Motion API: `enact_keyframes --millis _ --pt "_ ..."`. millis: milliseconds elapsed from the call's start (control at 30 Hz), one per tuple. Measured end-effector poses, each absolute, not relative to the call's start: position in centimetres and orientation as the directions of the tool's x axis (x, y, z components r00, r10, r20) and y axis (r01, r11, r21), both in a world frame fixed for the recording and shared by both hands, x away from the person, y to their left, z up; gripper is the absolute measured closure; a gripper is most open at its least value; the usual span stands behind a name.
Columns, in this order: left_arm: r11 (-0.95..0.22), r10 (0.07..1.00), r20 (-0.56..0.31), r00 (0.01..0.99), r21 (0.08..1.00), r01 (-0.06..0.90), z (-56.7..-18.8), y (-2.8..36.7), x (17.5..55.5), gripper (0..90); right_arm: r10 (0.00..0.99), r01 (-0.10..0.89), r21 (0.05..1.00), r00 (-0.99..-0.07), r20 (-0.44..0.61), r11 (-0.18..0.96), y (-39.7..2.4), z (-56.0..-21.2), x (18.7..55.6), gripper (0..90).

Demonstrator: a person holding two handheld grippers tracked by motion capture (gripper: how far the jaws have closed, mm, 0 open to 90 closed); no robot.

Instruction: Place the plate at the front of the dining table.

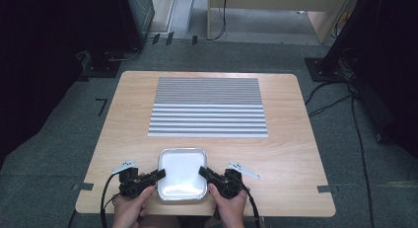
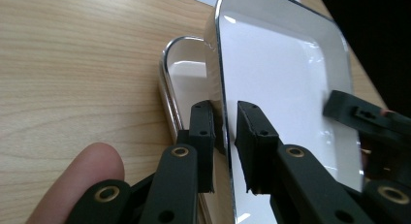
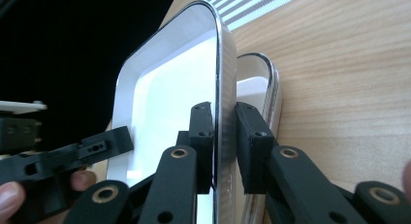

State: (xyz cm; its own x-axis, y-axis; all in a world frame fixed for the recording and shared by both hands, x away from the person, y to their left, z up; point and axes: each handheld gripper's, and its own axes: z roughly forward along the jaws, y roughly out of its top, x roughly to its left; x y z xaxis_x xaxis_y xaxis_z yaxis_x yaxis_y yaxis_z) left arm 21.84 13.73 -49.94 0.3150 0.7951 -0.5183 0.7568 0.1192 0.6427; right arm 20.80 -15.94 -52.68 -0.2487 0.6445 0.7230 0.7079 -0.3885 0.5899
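Left gripper (image 1: 161, 174): clamped on the tray's nine o'clock rim.
Right gripper (image 1: 202, 171): clamped on its three o'clock rim.
Tray (image 1: 181, 154): near table (image 1: 291, 154) edge, six o'clock.
Striped mat (image 1: 207, 107): twelve o'clock, bare.
Progress: gripped both sides; carrying probably remains.

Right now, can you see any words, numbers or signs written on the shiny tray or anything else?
No words, numbers, labels or signs can be read anywhere.
The metal tray is plain and shiny, with no print.
The striped mat carries grey and white lines, no letters.
The left gripper and right gripper, each with its jaws around a tray rim, bear no readable marks.
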Motion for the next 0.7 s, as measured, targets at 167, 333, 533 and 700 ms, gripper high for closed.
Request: enact_keyframes --millis 167,333,533,700 --pt "0.122 0.816 -0.491 0.305 0.663 0.739 -49.8 13.7 21.7 86.1 0.670 0.695 0.608 -0.244 0.701 -0.383 -15.6 -52.3 20.7 79.9" --pt "0.123 0.831 -0.474 0.292 0.668 0.734 -49.9 13.6 21.7 87.3 0.693 0.695 0.618 -0.239 0.680 -0.367 -15.7 -52.0 20.6 79.2" --pt "0.133 0.855 -0.447 0.265 0.681 0.720 -49.9 13.5 21.5 88.5 0.749 0.673 0.663 -0.243 0.617 -0.327 -16.2 -51.6 20.5 86.4" --pt "0.156 0.860 -0.449 0.242 0.683 0.713 -49.9 13.5 21.4 88.7 0.778 0.672 0.678 -0.241 0.581 -0.298 -15.6 -51.8 20.3 85.5"
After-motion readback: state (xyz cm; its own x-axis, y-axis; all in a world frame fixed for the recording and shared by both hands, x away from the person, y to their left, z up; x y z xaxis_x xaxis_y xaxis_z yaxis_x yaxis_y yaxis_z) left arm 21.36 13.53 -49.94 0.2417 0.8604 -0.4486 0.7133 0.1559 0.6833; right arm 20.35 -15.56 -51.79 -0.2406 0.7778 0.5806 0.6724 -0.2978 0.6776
